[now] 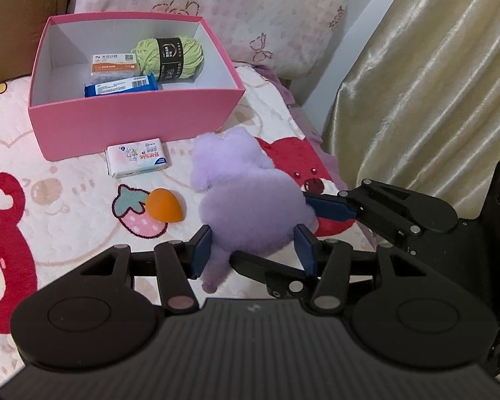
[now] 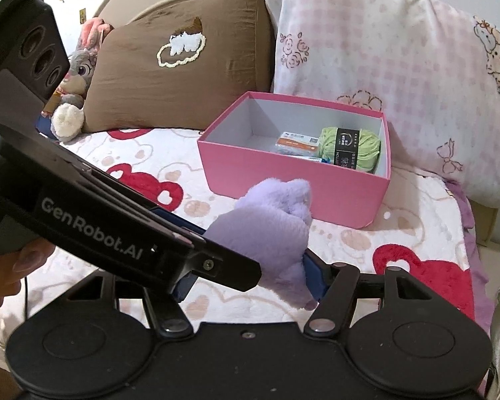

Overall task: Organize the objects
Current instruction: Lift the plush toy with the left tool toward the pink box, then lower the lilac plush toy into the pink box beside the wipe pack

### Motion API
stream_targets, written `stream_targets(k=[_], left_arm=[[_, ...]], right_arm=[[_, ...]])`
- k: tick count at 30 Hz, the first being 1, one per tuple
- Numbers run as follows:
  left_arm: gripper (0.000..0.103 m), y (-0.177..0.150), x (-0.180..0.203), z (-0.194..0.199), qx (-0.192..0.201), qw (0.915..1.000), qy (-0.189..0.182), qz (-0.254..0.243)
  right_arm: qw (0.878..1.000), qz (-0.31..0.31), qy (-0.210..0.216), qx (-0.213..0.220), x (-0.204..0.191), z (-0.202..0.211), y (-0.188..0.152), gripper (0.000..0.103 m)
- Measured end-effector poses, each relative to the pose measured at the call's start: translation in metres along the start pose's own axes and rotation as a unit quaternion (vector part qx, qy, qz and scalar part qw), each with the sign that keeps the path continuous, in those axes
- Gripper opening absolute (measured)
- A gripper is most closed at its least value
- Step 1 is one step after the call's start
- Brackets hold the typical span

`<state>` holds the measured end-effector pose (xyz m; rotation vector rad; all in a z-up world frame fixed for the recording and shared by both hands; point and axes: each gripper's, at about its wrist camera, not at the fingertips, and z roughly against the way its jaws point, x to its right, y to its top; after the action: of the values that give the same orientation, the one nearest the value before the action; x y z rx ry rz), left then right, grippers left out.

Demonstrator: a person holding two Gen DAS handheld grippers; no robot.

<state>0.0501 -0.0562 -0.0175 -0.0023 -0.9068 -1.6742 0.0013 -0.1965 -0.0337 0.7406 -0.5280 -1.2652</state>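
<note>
Left wrist view: the left gripper [image 1: 253, 250] has its blue-padded jaws clenched on the lower body of the fluffy lilac plush toy [image 1: 246, 200], lower centre of frame. The right gripper [image 1: 316, 220] enters from the right, one blue pad pressed into the toy's right flank. The open pink cardboard box [image 1: 133, 123] sits upper left on the bear-print fleece bedspread [image 1: 50, 173]; its near wall stands just beyond the toy's ears. Inside lie a light green yarn ball [image 1: 170, 58], an orange-and-white packet [image 1: 115, 63] and a blue packet [image 1: 121, 86]; the left half of the box floor is bare. A white tissue pack [image 1: 136, 158] lies just before the box wall, and an orange teardrop sponge [image 1: 165, 210] lies left of the toy. Cream curtain [image 1: 416, 83] bounds the right edge.

Right wrist view: the right gripper [image 2: 246, 276] grips the toy [image 2: 270, 230] at centre frame, jaws closed on its lower part; the left jaw is partly hidden behind the crossing left gripper [image 2: 196, 250]. The toy's fur is smooth, its ears pointing toward the box [image 2: 283, 180]. Open bedspread [image 2: 416, 220] lies right of the toy.
</note>
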Motion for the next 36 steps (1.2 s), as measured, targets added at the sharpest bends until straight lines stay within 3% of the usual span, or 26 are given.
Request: stream_targets(k=[11,21,32,36], left_arm=[[0.051,0.028,0.010,0.019,-0.012,0.9999,-0.001,-0.011],[0.051,0.055,0.012,0.025,0.015,0.9999,0.001,-0.007],[0.051,0.114,0.001,0.002,0.010,0.9993,0.032,0.018],[0.051,0.144,-0.013,-0.019,-0.001,0.9989,0.041,0.023]], right_arm=[[1.000,0.004,0.001,-0.010,0.002,0.012,0.029,0.069],[1.000,0.006,0.001,0.004,0.016,0.012,0.058,0.069],[0.999,-0.029,0.023,0.023,0.052,-0.023,0.091,0.069],[0.997,-0.065,0.028,0.011,0.075,-0.050,0.104,0.068]])
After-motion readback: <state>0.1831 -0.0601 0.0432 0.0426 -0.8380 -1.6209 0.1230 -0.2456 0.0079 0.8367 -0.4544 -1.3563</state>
